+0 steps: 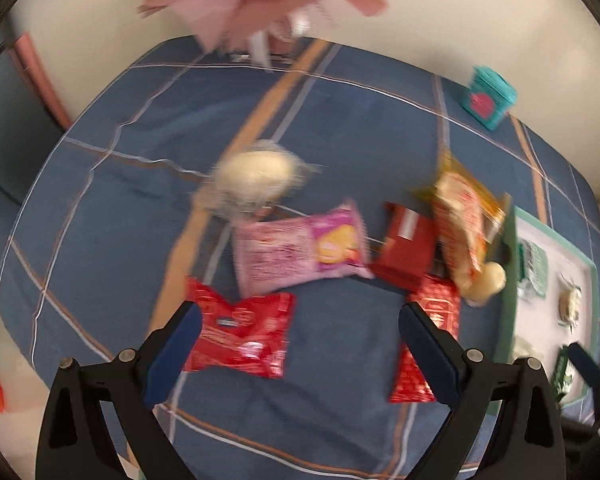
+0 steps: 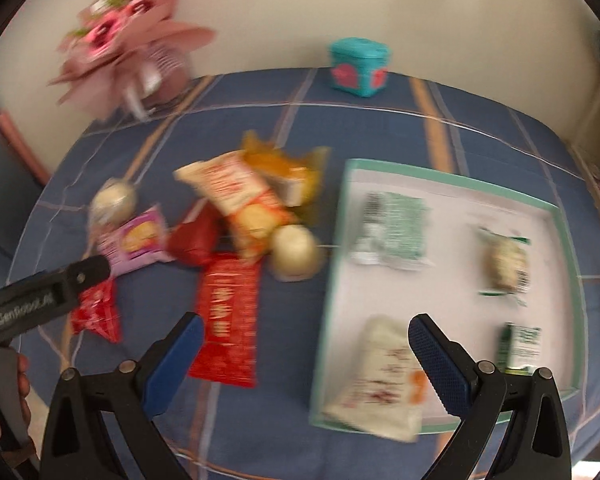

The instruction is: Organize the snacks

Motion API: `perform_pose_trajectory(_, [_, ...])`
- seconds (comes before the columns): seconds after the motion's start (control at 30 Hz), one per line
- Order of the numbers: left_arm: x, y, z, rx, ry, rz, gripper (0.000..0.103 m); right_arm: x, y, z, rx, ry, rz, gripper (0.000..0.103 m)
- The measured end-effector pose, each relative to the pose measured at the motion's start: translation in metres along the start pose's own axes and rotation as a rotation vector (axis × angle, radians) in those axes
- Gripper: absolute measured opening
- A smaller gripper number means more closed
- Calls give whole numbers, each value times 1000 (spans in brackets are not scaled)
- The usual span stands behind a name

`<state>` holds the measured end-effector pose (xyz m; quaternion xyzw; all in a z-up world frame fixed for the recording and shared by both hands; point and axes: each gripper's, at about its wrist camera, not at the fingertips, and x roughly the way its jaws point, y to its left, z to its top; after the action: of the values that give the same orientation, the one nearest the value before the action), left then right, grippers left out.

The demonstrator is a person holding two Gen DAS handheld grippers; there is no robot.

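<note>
Loose snacks lie in a heap on the blue plaid cloth: a pink packet, a red wrapper, a red box, a long red bar, an orange-and-white packet and a round cream ball. A green-rimmed white tray on the right holds a white packet and some green-labelled packs. My left gripper hangs open above the cloth, between the red wrapper and the bar. My right gripper is open over the tray's left edge, empty.
A teal tin with red hearts stands at the table's far edge. A pink paper bouquet sits at the far left by the cream wall. The left gripper's body and a hand reach in from the left in the right wrist view.
</note>
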<state>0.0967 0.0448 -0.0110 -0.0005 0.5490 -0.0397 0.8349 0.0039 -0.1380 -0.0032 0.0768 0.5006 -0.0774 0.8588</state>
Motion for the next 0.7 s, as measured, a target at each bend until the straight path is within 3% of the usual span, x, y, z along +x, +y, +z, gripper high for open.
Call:
perform_pose_trajectory(0.23, [11, 30, 0, -87, 7, 16, 99, 18, 42, -3, -62, 30, 23, 103])
perform_pose_trajectory(0.7, [59, 41, -17, -137, 155, -15, 98, 62, 76, -12, -149, 91, 8, 100])
